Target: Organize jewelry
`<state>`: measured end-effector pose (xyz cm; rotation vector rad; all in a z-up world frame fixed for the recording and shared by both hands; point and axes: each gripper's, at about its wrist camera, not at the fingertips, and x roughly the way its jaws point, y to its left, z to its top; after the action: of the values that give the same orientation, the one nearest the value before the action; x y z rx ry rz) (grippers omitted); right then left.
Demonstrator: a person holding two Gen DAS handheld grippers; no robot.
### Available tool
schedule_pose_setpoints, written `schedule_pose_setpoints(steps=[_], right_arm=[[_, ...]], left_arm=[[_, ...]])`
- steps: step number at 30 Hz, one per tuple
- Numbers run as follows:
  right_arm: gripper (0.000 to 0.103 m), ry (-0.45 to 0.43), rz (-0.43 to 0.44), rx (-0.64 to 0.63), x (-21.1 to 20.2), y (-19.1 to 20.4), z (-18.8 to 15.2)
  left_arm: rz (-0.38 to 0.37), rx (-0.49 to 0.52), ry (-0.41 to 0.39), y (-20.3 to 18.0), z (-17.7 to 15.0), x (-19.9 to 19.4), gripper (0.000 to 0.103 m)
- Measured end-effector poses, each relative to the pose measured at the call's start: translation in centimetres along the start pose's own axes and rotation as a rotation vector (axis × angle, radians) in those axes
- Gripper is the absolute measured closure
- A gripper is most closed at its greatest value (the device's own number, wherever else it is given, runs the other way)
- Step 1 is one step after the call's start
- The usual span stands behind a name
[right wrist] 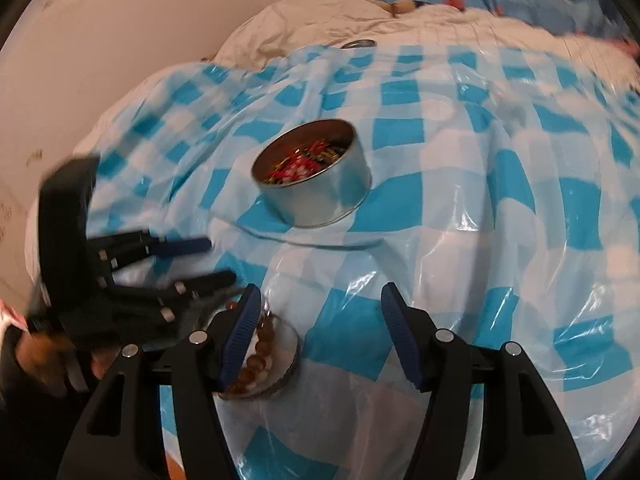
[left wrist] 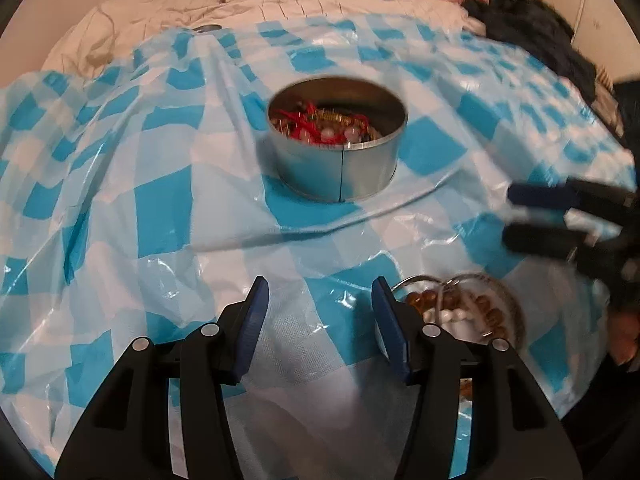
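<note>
Round tin (right wrist: 316, 184) of jewelry on blue-checked plastic sheet (right wrist: 460, 200), beaded bracelets (right wrist: 262, 354) beside open, empty right gripper (right wrist: 318, 300) jaws.

We see a bed (left wrist: 140, 16) with a cream quilt (left wrist: 280, 4) bunched at its far side, and over it a glossy plastic sheet (left wrist: 160, 208) in blue and white checks, wrinkled and catching the light. Near the middle of the sheet stands a round metal tin (left wrist: 340, 172), open at the top, with red cords and beads heaped inside. Nearer to us, well apart from the tin, lies a shallow round dish (left wrist: 508, 300) holding brown and white bead bracelets. A dark garment (left wrist: 532, 28) is heaped at the far right edge of the bed, and a small round metal thing (right wrist: 358, 44), too blurred to tell, rests at the sheet's far border.
</note>
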<state>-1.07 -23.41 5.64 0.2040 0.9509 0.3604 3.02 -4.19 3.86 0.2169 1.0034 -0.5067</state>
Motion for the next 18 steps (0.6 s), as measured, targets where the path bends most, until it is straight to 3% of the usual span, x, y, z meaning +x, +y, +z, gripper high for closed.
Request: schedule_pose_setpoints(steps=[6, 8, 10, 12, 13, 15, 18], right_arm=[[0.039, 0.063, -0.106, -0.139, 0.9, 1.4, -1.7], [0.037, 0.082, -0.140, -0.189, 1.6, 2.1, -2.2], [0.036, 0.058, -0.247, -0.267, 2.2, 2.7, -2.5], [0.033, 0.033, -0.337, -0.259, 2.2, 2.0, -2.3], [0.033, 0.023, -0.338, -0.228, 1.9, 1.4, -2.1], [0.033, -0.010, -0.319, -0.168, 0.9, 0.2, -1.7], [0.034, -0.003, -0.180, -0.102, 0.5, -0.4, -1.3]], left_arm=[[0.001, 0.090, 0.043, -1.1, -0.7, 0.3, 0.052], [0.046, 0.149, 0.058, -2.0, -1.1, 0.8, 0.052], [0.134, 0.172, 0.035, -2.1, -0.9, 0.9, 0.050], [0.213, 0.152, 0.019, -1.4, -0.6, 0.8, 0.050], [0.241, 0.124, 0.010, -0.7, -0.4, 0.7, 0.050], [0.224, 0.084, -0.001, 0.2, -0.2, 0.3, 0.050], [0.188, 0.082, 0.009, 0.3, -0.3, 0.5, 0.050]])
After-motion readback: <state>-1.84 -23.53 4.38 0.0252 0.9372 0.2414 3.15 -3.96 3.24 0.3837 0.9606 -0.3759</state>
